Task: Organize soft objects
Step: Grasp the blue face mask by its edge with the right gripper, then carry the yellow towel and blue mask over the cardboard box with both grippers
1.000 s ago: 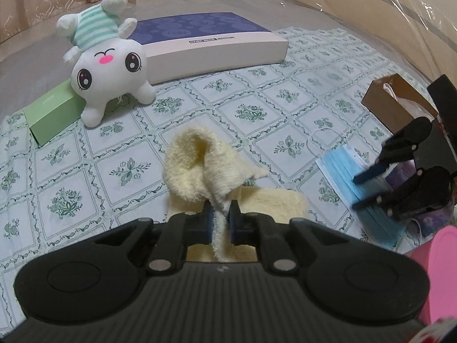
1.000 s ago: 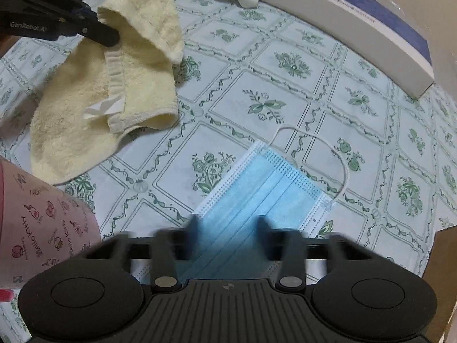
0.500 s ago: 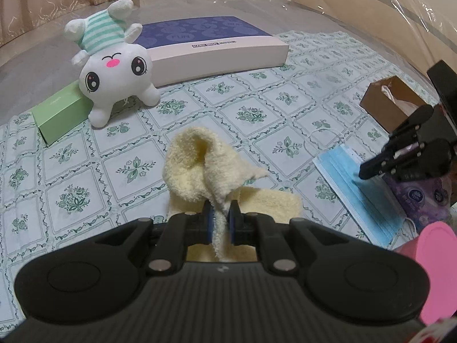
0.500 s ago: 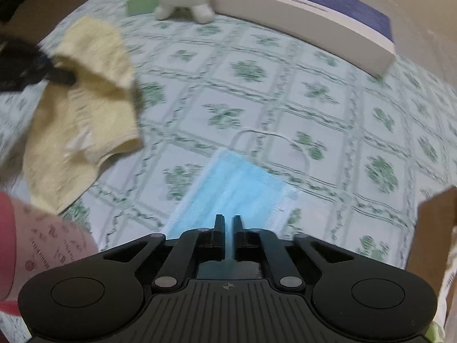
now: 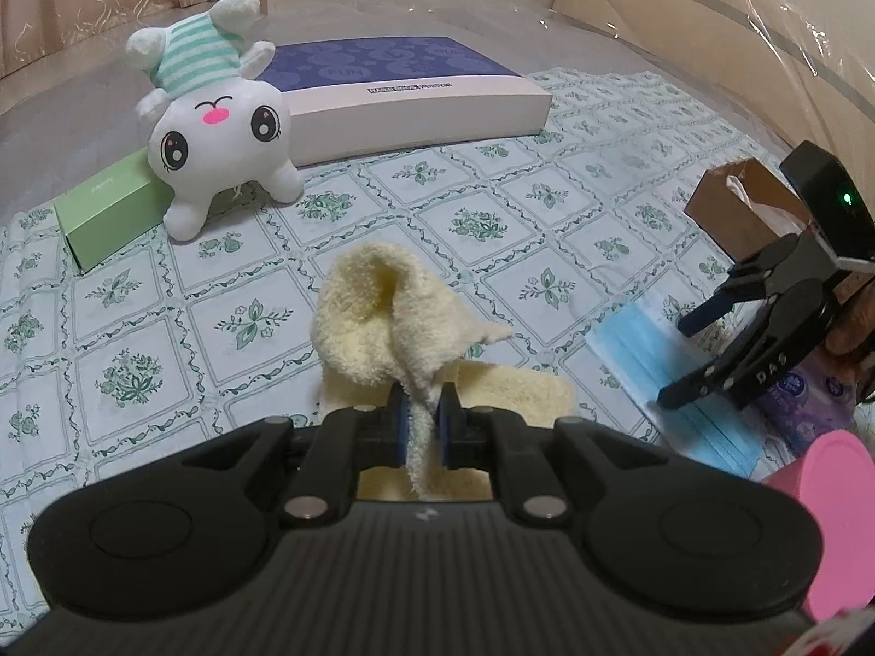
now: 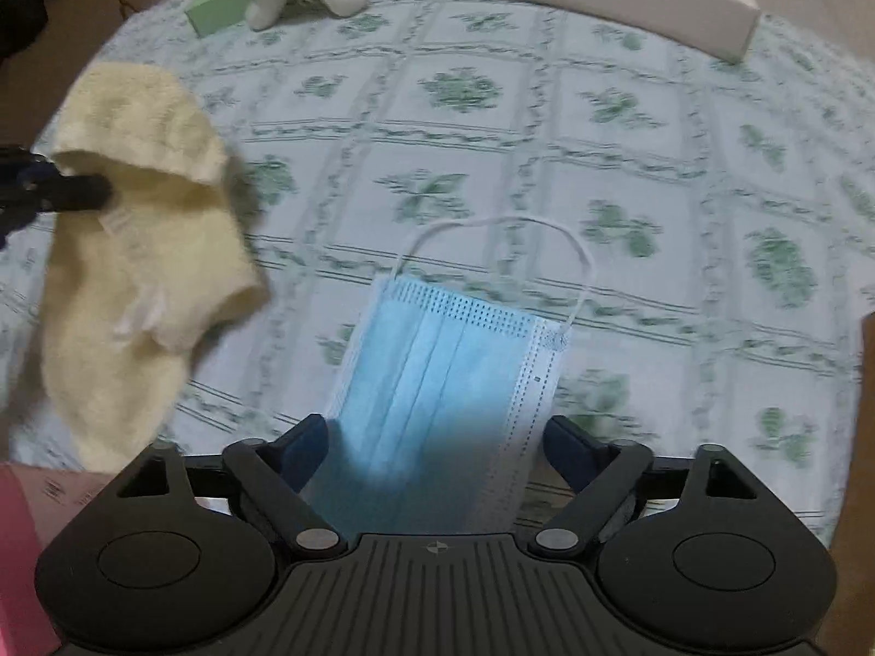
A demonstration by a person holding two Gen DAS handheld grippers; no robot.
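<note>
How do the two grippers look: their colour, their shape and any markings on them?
Both are matte black plastic. The left gripper has a ribbed body, two round discs, silver pivot pins and blue pads. The right gripper is built the same; from the left wrist view it shows white letters "DAS" and a small green light.

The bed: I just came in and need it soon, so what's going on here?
A person is sorting soft things on the bedspread with two handheld grippers. The left gripper is shut on a fold of the yellow towel, lifting part of it. The right gripper is over the blue mask with its jaws opening; the mask lies flat between them, not gripped. A plush toy sits untouched by the boxes.
</note>
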